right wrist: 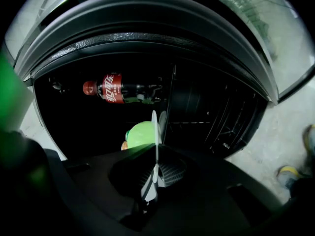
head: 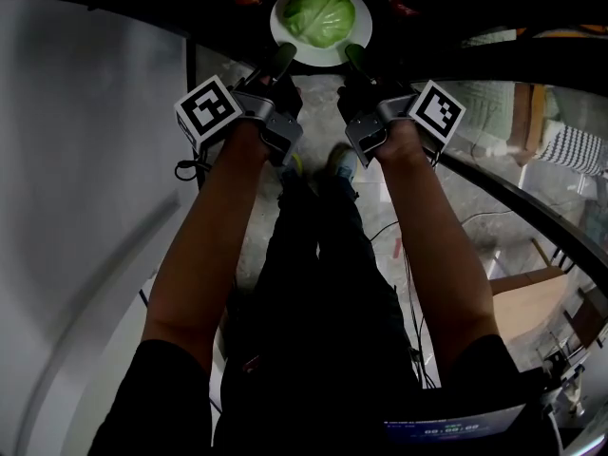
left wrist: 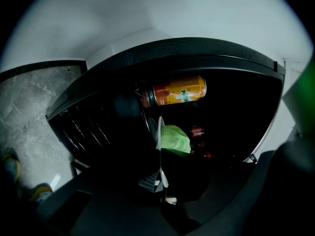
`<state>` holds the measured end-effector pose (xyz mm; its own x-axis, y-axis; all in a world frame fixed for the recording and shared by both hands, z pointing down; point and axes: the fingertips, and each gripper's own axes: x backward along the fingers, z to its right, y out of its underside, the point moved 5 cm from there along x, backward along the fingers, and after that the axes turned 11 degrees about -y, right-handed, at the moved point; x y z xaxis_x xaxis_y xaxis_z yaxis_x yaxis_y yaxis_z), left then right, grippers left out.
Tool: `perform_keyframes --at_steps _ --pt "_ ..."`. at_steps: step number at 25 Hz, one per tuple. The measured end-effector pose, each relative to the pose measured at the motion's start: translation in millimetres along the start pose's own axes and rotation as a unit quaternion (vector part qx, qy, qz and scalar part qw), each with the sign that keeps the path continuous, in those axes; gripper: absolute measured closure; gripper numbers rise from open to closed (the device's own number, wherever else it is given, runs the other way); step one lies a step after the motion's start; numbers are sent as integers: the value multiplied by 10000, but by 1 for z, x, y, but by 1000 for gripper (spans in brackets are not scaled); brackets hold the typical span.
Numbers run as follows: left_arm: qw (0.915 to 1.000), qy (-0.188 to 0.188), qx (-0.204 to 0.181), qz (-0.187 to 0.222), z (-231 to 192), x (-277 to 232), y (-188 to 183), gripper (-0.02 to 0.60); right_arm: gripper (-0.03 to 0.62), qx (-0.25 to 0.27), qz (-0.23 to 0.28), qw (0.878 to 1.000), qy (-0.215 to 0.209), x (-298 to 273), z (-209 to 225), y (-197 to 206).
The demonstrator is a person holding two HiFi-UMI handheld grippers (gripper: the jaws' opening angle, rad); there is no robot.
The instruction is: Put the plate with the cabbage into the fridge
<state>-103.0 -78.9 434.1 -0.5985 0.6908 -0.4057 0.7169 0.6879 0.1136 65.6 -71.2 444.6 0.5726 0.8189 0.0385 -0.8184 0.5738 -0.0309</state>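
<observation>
Both grippers clamped on plate (head: 283, 28): left gripper (head: 282, 61) and right gripper (head: 355, 60) pinch its near rim. Plate held in the dark fridge (left wrist: 147, 58) opening; can't tell if it's resting on a shelf.

Risks:
- near-rim-only grip, so far rim could sag and cabbage (head: 318, 15) roll off plate centre
- uneven push could twist thin rim out of jaws
- could clip orange bottle (left wrist: 177, 91) or cola bottle (right wrist: 110, 90)

Plate face-up, roughly level, round, no long axis. Cabbage dome up.

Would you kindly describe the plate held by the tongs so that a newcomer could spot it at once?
Look to the open black fridge, dark inside. Against that darkness, the left tongs and right tongs each grip the near rim of a round white plate. Unlike the orange can and red-labelled bottle nearby, it is flat and carries a pale green cabbage.
</observation>
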Motion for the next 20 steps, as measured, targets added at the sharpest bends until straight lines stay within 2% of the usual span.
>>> perform_keyframes --at_steps 5,9,12,16,20 --pt "10000 29 23 16 -5 -3 -1 571 574 73 -8 10000 -50 -3 3 -2" --pt "9993 327 162 4 -3 -3 3 569 572 139 93 9999 -43 0 6 -1" --pt "9998 197 16 -18 -11 -2 -1 569 572 152 120 9998 -45 0 8 -3" --pt "9992 379 87 -40 -5 0 -1 568 572 269 114 9996 23 2 6 -5" --pt "9994 335 -114 -55 -6 5 -2 568 571 464 51 9989 70 6 5 -7"
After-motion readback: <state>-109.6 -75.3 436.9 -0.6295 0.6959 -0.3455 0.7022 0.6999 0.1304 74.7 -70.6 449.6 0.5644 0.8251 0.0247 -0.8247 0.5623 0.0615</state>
